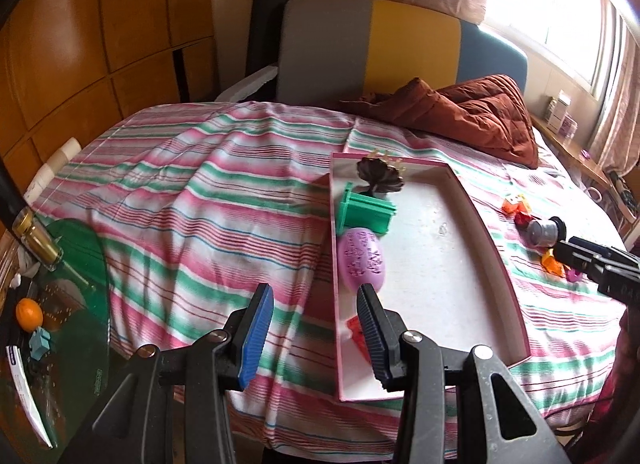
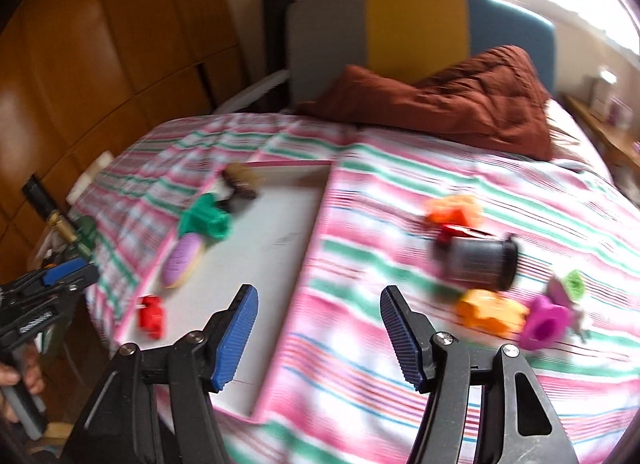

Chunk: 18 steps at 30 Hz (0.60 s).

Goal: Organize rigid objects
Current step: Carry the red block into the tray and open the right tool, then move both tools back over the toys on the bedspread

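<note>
A pink-rimmed white tray lies on the striped bed. Along its left side lie a dark flower-shaped piece, a green block, a purple oval and a small red piece. My left gripper hovers open over the tray's near left edge, holding nothing. My right gripper is open and empty above the sheet, just right of the tray. Loose on the sheet to its right lie a dark canister, orange pieces and a magenta piece.
A brown quilt is bunched at the headboard. A green glass side table at the bed's left carries an orange and a bottle. Wooden cabinets stand behind it. A hand grips the left gripper's handle.
</note>
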Available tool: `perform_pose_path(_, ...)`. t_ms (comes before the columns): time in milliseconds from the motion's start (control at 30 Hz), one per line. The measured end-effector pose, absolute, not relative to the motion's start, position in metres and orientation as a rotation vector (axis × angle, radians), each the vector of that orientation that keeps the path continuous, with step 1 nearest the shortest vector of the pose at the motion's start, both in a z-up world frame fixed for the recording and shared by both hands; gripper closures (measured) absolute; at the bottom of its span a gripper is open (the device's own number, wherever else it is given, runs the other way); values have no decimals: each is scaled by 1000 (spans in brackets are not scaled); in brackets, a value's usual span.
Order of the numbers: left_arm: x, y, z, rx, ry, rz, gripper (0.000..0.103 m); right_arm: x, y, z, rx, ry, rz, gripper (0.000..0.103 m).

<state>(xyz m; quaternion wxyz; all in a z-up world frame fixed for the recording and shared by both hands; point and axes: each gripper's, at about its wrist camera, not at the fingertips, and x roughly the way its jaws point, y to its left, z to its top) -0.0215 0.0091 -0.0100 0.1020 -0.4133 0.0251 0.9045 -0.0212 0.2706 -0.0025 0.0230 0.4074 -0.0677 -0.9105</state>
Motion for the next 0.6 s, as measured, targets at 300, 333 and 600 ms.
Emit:
perform_pose_path(300, -23, 39, -8, -1203, 114, 2605, 59, -8, 357, -5, 1363, -281, -2993, 37)
perform_pose_path(333, -23, 41, -8, -1202, 116, 2600, 59, -6, 365, -5, 1374, -295, -3006, 37)
perform_pose_path(600, -24, 62, -8, -1209, 157, 2553, 59, 20, 438, -12, 1402, -453, -3151, 32)
